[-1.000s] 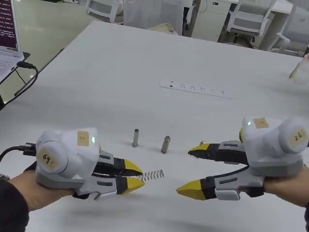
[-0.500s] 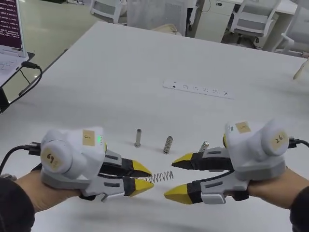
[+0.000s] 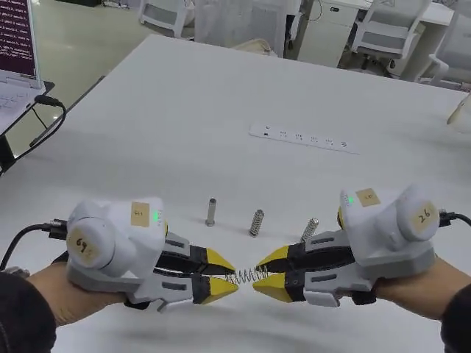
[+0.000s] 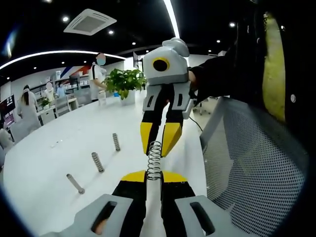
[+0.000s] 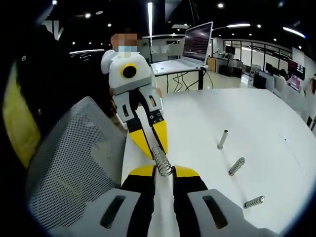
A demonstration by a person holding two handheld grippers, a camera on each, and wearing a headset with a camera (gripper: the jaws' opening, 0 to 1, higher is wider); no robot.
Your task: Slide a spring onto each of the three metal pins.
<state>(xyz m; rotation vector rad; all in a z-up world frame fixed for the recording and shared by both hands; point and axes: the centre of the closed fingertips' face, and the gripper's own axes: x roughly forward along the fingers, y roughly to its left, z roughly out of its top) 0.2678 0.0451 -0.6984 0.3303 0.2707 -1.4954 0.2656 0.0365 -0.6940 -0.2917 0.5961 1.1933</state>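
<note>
**A:** What sort of place is this?

**B:** An open-plan office. There's a long white table point(image 3: 184, 103), with wheeled office chairs point(image 3: 379, 33) at the desks beyond it.

**A:** What else shows it?

**B:** An open laptop point(image 3: 15, 44) stands to one side, and a power strip point(image 3: 303, 137) lies on the tabletop. Overhead are a light strip point(image 4: 170, 17) and an air-conditioning vent point(image 4: 90, 22). There's also a potted plant point(image 4: 123, 81), a mesh chair back point(image 4: 247, 163), and people point(image 4: 98, 74) standing among more desks.
</note>
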